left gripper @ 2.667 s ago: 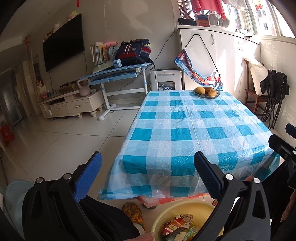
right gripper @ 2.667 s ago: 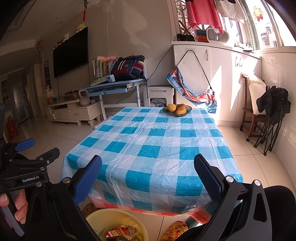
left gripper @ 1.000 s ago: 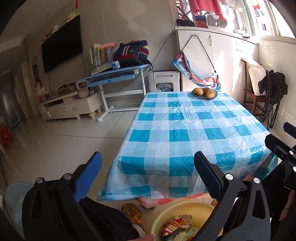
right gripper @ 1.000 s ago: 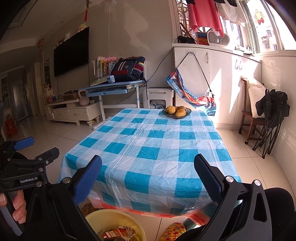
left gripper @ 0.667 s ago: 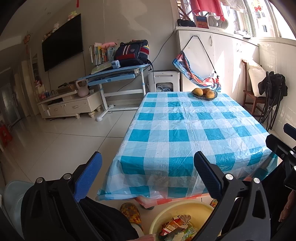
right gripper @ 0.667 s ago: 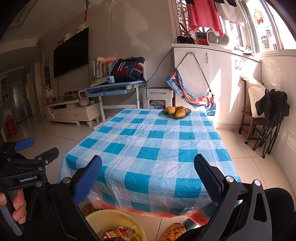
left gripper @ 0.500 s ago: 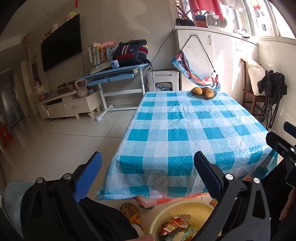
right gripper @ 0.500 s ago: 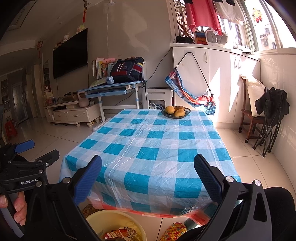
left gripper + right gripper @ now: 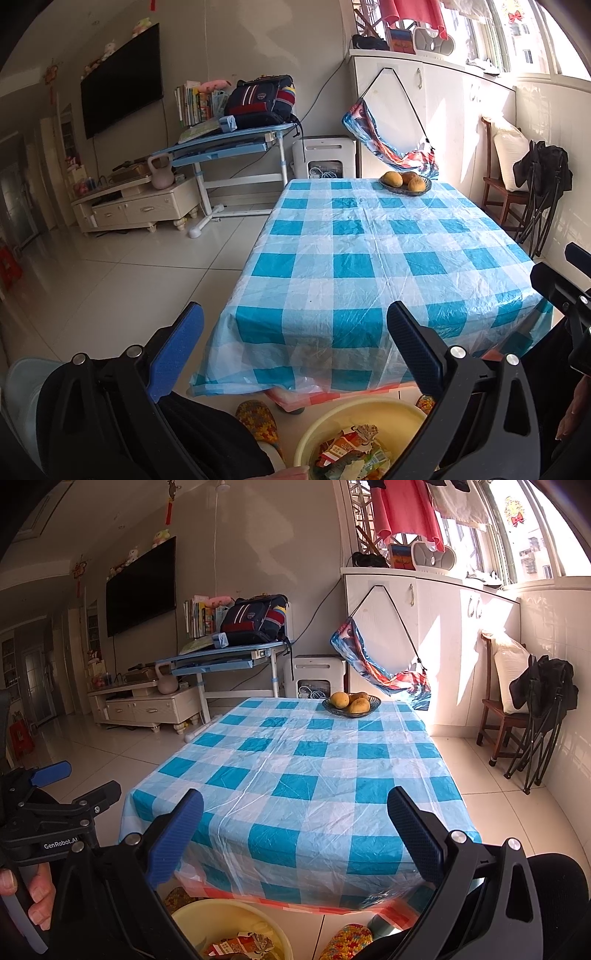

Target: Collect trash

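Sunlit across the middle of both frames, the table (image 9: 369,258) wears its blue-checked cloth, with a fruit bowl (image 9: 405,182) at its far end in the upper centre. At the bottom of each frame my left gripper (image 9: 295,343) and my right gripper (image 9: 295,825) both hang with fingers spread wide and nothing between them. Low in the frame, the yellow basin (image 9: 332,417) sits on the floor under the table's near edge, with crumpled wrappers (image 9: 351,452) in it.
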A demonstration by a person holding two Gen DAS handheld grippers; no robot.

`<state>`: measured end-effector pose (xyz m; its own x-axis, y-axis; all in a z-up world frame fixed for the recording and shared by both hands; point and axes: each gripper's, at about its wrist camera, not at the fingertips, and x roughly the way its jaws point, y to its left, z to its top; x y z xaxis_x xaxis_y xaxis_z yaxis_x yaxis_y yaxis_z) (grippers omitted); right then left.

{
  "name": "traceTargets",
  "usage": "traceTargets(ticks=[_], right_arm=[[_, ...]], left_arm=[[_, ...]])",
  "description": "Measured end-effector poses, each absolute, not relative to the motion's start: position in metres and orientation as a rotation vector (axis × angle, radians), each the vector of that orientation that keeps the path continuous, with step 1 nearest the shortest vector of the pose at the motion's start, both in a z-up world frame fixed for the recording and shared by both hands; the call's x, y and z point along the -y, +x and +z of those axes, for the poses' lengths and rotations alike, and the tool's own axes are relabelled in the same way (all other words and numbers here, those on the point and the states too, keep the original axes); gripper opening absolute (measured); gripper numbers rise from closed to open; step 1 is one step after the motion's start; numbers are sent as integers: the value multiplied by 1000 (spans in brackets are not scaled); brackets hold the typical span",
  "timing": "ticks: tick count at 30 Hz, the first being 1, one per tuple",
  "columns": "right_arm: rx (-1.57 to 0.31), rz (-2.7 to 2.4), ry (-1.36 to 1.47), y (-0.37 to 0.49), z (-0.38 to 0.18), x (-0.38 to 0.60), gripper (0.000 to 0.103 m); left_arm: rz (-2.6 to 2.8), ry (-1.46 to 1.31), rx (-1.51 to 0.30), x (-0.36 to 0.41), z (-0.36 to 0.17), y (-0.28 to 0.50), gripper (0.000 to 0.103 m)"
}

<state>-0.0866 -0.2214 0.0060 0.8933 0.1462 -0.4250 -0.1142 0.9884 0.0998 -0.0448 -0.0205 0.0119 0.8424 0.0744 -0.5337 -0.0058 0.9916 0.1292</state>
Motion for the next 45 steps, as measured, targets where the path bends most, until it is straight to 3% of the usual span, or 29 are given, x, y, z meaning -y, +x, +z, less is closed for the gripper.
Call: traceTargets(ticks=[45], right_arm=[[-445, 134, 75, -87, 6, 221, 95]], left_arm=[[48, 66, -607, 18, 4, -42, 96]])
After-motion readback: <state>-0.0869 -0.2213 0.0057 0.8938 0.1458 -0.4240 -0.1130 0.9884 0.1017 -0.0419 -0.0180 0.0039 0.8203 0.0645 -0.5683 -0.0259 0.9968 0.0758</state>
